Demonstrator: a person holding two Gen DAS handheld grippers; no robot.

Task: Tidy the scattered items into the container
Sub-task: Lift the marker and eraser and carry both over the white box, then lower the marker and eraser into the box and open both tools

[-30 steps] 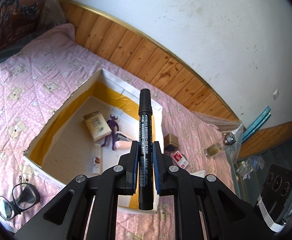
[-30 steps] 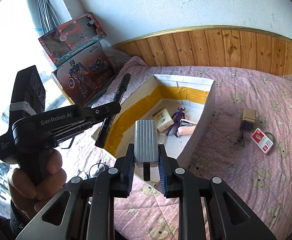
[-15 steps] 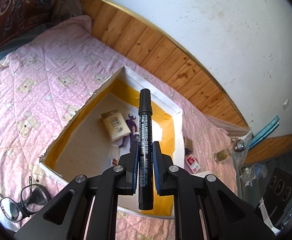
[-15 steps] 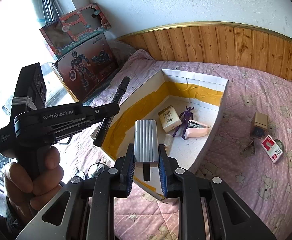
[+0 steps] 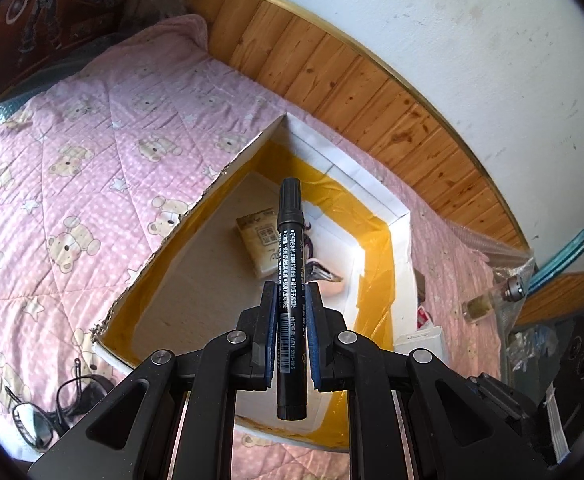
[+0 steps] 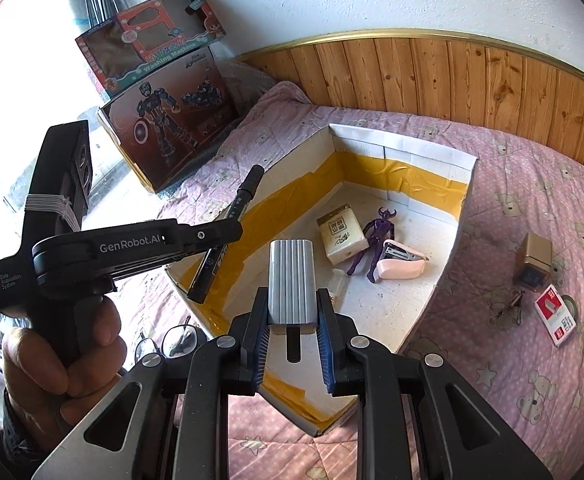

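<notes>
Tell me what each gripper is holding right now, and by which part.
The left gripper holds a black marker by its lower barrel, cap end pointing forward. The right gripper holds a ribbed silver case by the sides of its near end.

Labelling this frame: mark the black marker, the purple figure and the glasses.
black marker (image 5: 289, 236), left wrist view, on its printed barrel.
purple figure (image 6: 376, 236), right wrist view, on its torso.
glasses (image 5: 31, 428), left wrist view, on one lens.

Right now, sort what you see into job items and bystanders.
Job:
black marker in left gripper
ribbed silver case in right gripper
cardboard box
eyeglasses
red-white packet
small gold box

Bystanders:
robot toy box
washing machine toy box
glass bottle
</notes>
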